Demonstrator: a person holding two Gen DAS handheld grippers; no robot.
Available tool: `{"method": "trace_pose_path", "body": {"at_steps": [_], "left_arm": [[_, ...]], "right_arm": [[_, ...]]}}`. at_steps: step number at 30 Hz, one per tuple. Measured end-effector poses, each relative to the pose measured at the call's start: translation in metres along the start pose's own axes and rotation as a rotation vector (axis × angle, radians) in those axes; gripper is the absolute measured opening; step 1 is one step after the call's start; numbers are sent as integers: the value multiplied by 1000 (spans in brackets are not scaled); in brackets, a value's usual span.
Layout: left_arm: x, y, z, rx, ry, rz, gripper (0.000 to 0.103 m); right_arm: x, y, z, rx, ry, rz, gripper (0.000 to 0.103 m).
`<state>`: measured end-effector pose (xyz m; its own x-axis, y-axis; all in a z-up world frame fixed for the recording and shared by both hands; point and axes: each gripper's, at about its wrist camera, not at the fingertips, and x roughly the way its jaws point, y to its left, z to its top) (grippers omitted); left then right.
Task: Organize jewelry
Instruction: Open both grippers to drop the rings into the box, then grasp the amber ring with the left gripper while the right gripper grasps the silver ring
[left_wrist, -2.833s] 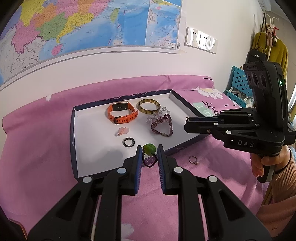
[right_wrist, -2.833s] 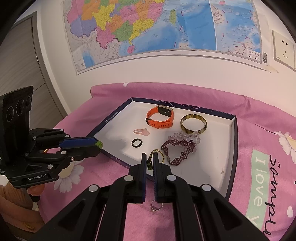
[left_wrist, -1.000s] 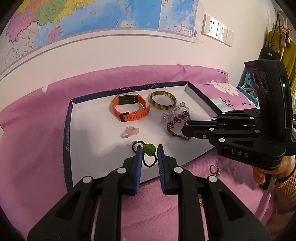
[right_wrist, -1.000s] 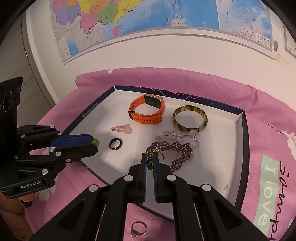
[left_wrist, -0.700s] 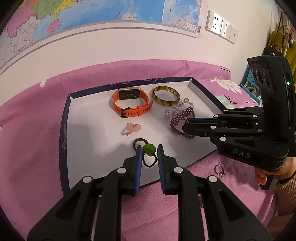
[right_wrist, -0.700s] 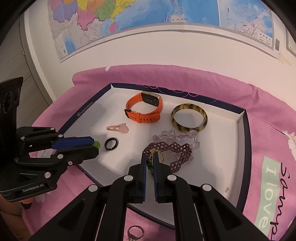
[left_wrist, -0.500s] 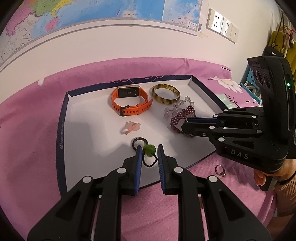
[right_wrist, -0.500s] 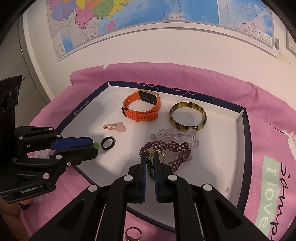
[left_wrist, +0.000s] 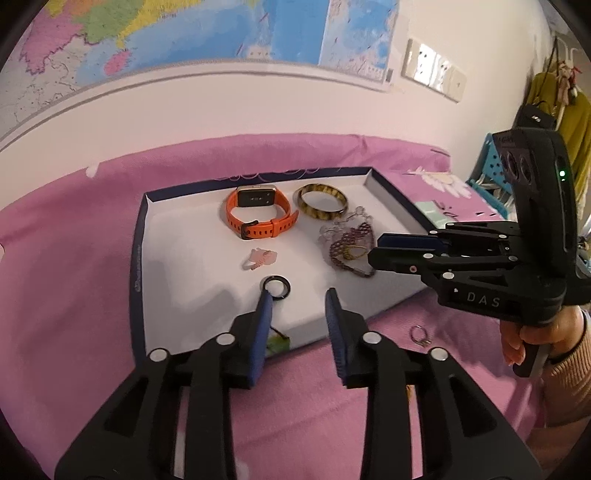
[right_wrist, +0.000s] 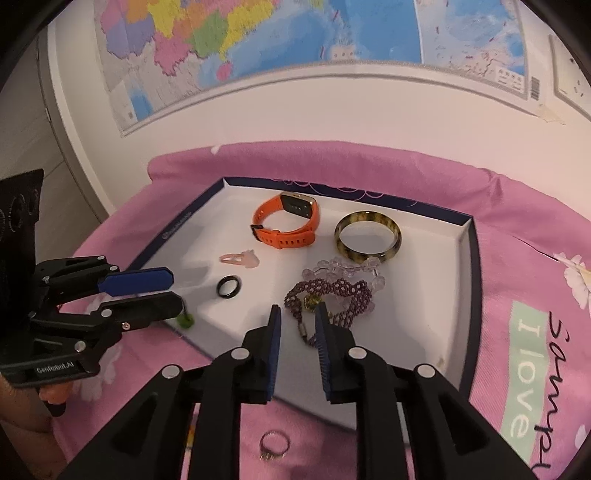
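Both claws are spread: the left claw (left_wrist: 299, 295) has its green pendant (right_wrist: 184, 320) dangling by its cord at the tray's (left_wrist: 138, 236) near edge, lower centre of the frame, and the right claw (right_wrist: 297, 310) holds nothing. Light, limp and slippery, the pendant is probably best pinched by the bead. The tray holds a watch (left_wrist: 258, 214), bangle (left_wrist: 322, 202), bracelets (left_wrist: 347, 243), clip (left_wrist: 258, 258) and black ring (left_wrist: 276, 286); a silver ring (left_wrist: 419, 335) lies outside on the pink cloth.

A bed with a pink sheet (right_wrist: 524, 221) carries a shallow white tray (right_wrist: 466, 258) with a dark blue rim. Just in front of the tray's near edge, a small ring (right_wrist: 274, 446) lies directly on the sheet.
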<state>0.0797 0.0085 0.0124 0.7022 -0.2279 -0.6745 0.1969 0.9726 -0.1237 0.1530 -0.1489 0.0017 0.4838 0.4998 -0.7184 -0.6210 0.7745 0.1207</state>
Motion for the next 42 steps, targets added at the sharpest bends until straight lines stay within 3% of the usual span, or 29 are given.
{"method": "trace_pose_path", "body": {"at_steps": [8, 10, 16, 22, 25, 29, 36, 42], "left_arm": [[-33, -23, -27, 76, -31, -97, 42], [-35, -27, -35, 84, -26, -116, 42], [-23, -44, -51, 116, 27, -133, 46], [-10, -56, -56, 140, 72, -136, 50], [-1, -59, -56, 136, 92, -131, 48], [10, -62, -56, 133, 132, -125, 38], [14, -60, -55, 116, 140, -107, 22], [11, -57, -56, 107, 138, -107, 17]], "right_arm": [[-33, 5, -30, -22, 2, 45, 23], [-34, 5, -41, -16, 23, 43, 30], [-24, 3, -62, 4, 84, 27, 33], [-22, 8, -67, -2, 79, 10, 36], [-20, 14, -67, -23, 76, -5, 38], [-19, 18, -67, -42, 78, -33, 36], [-19, 18, -67, -53, 79, -73, 17], [-21, 19, -68, -55, 77, -71, 16]]}}
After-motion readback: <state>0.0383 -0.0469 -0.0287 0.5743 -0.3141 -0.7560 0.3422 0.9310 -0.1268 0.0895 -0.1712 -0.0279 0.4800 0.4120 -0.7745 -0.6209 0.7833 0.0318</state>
